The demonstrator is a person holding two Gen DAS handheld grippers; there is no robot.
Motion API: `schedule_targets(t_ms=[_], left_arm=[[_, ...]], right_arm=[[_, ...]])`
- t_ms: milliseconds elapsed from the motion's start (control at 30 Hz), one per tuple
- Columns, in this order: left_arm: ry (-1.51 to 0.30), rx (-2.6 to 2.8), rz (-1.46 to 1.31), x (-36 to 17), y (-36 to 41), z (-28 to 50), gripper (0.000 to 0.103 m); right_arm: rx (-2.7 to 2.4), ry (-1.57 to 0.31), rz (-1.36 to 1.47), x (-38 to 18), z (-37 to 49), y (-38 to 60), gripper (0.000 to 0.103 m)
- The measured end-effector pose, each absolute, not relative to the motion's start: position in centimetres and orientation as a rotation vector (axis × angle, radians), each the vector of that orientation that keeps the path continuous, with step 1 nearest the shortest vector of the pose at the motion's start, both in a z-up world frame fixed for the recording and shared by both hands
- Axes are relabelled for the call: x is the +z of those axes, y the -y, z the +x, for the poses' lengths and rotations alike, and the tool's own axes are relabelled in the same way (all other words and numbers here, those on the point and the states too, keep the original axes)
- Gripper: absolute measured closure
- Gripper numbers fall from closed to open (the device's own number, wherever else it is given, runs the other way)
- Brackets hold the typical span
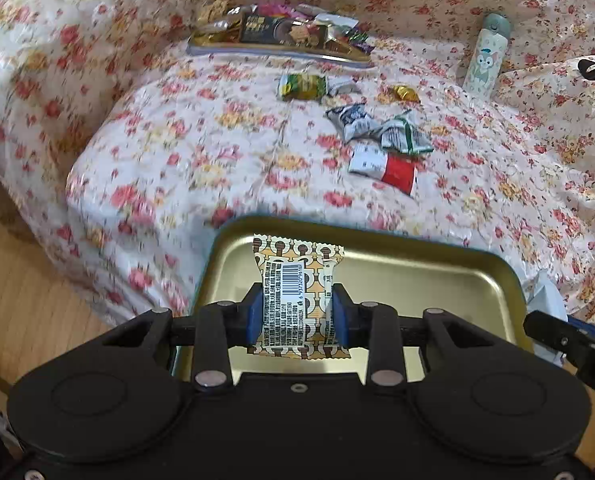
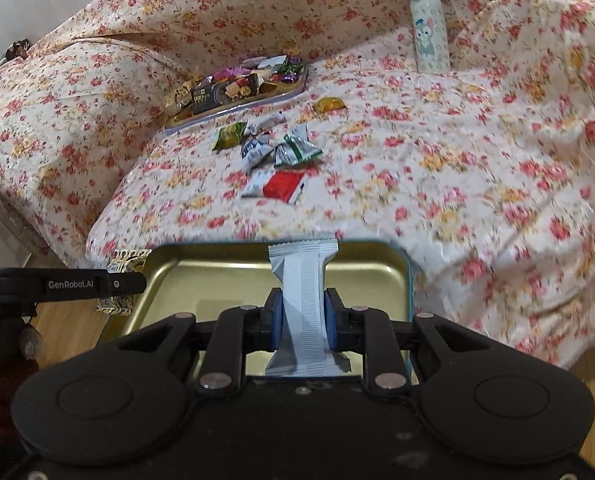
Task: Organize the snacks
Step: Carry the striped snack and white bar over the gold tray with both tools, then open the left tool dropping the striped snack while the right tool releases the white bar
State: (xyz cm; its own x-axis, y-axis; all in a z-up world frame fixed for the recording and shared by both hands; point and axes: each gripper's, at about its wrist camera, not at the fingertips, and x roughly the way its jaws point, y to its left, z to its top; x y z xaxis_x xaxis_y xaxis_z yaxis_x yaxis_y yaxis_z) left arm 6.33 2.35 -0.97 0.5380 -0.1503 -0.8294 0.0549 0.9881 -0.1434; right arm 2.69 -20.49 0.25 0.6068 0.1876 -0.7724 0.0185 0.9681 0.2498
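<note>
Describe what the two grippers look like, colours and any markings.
Both are matte black plastic. The left gripper and right gripper each have blue pads on two fingers, linkage arms with silver pivot pins, and two round raised discs on the body. In the right view, the left gripper's side reads "GenRobot.AI" in white.

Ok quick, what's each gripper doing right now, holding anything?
Left gripper: closed on a brown-patterned snack packet.
Right gripper: closed on a pale grey snack packet.
</note>
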Motion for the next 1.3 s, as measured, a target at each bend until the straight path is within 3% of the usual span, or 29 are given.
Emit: schedule_targets(t_ms=[500,1300], left_arm=[[-1.037,-0.035,-0.207,-4.1,-3.7,4.4,0.060],[-1.047,-0.081,-0.169,-5.1,-2.0,8.5,0.059]], right_arm=[[0.072,-0.957,0.201,-1.2,0.8,20.0,0.080],[0.045,-1.020,0.200,-3.0,1.4,20.4,0.080]])
